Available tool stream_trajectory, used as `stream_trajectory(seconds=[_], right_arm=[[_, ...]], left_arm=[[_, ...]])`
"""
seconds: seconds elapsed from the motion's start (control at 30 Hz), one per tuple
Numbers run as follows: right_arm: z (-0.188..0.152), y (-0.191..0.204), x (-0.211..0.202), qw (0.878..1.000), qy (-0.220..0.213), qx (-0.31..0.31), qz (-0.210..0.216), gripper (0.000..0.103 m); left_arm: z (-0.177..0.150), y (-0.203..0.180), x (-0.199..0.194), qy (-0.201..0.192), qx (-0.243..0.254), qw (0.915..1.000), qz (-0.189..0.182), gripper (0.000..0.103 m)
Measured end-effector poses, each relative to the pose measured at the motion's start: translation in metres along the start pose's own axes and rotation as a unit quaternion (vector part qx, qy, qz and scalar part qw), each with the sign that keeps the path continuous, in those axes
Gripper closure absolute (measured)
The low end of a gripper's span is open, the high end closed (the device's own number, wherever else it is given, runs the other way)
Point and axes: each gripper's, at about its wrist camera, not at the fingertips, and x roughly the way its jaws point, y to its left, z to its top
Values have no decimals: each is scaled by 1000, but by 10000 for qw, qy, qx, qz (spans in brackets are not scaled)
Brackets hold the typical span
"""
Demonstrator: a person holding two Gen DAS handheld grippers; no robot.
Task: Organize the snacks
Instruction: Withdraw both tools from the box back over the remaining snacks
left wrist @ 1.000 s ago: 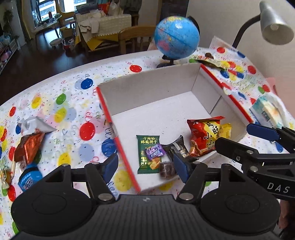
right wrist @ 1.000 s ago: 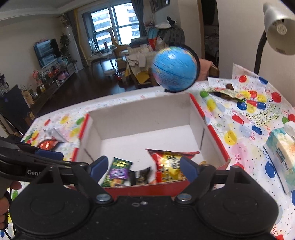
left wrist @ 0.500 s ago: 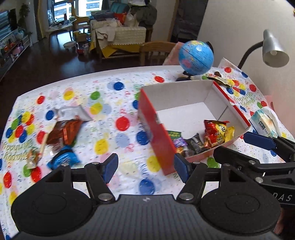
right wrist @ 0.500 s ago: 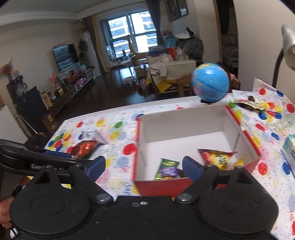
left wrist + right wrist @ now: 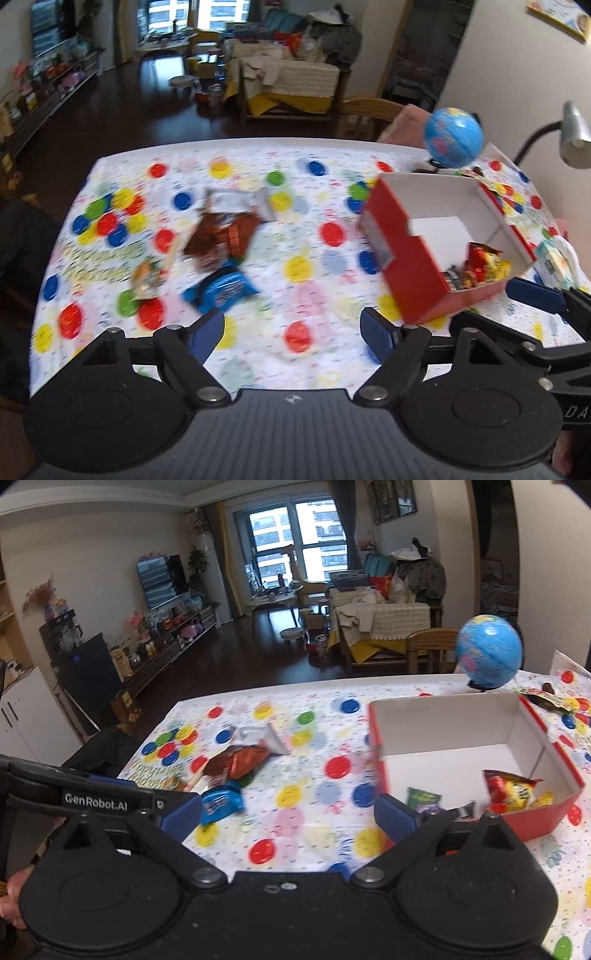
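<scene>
Polka-dot table (image 5: 314, 273) carries red box (image 5: 413, 266), globe (image 5: 453, 137), loose snack packets (image 5: 221, 236).

from my left wrist feed everything on the bench is motion-smeared: i can't read the blue packet (image 5: 218, 288) or the brown packet (image 5: 221, 236). the red box (image 5: 410, 254) wall hides most of the snacks inside. the tissue pack (image 5: 554, 260) runs behind my right gripper (image 5: 532, 295).
</scene>
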Motion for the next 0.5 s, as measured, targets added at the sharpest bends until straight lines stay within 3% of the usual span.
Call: stream_trajectory(seconds=[0.5], right_arm=[[-12,73,42,9992,300,-184,169,3]], left_arm=[[-16,91,-3,129,-471,9981,387,21]])
